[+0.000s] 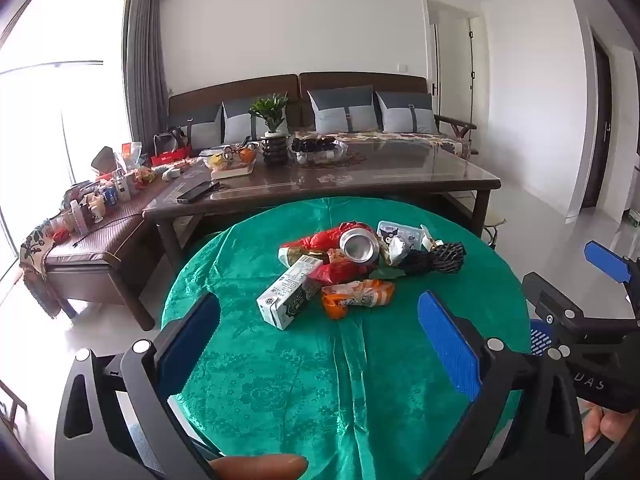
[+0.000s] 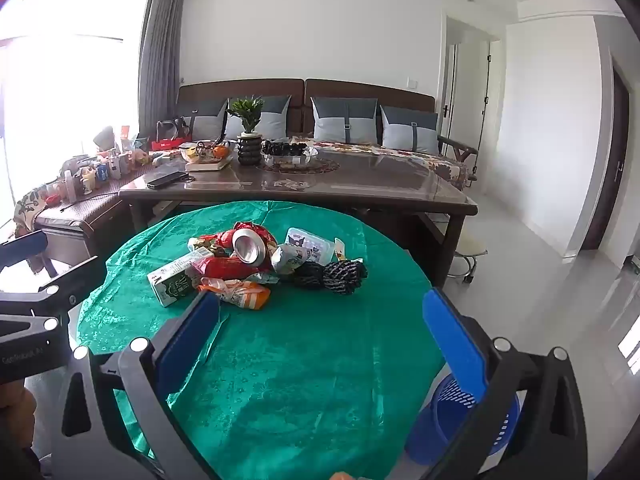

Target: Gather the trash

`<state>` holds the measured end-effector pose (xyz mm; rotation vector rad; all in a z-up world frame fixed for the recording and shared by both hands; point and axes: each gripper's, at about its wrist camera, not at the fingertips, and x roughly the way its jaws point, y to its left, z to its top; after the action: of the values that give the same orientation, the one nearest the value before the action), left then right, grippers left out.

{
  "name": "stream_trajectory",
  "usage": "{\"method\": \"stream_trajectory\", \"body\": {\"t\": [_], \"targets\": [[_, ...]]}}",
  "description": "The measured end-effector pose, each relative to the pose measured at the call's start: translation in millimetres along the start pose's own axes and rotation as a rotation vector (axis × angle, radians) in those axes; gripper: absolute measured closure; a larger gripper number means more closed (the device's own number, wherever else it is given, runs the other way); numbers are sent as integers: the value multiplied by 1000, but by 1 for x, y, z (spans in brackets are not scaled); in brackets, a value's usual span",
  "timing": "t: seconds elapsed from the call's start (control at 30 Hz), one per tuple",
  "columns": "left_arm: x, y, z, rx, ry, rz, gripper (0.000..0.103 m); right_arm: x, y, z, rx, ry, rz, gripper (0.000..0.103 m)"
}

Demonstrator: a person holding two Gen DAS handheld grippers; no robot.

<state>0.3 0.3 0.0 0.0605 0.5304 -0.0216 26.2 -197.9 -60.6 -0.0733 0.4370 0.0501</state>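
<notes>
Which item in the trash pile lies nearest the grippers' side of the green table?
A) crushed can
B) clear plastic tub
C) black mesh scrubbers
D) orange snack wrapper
D: the orange snack wrapper sits at the pile's near edge, in front of the crushed can, black mesh scrubbers and clear plastic tub.

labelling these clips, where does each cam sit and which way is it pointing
Left wrist: on the left gripper, angled down at the trash pile on the green table; open blue fingers, a fingertip, the right gripper at right.
Right wrist: on the right gripper, same aim; open fingers, blue bin.
Shared: pile, table, sofa.
</notes>
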Motion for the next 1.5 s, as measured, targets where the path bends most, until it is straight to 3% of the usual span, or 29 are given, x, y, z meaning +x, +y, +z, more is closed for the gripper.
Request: {"method": "stream_trajectory", "body": {"t": [1.5], "targets": [[8, -11, -13, 7, 21, -19, 5, -4, -3, 3, 3, -3, -11, 5]]}}
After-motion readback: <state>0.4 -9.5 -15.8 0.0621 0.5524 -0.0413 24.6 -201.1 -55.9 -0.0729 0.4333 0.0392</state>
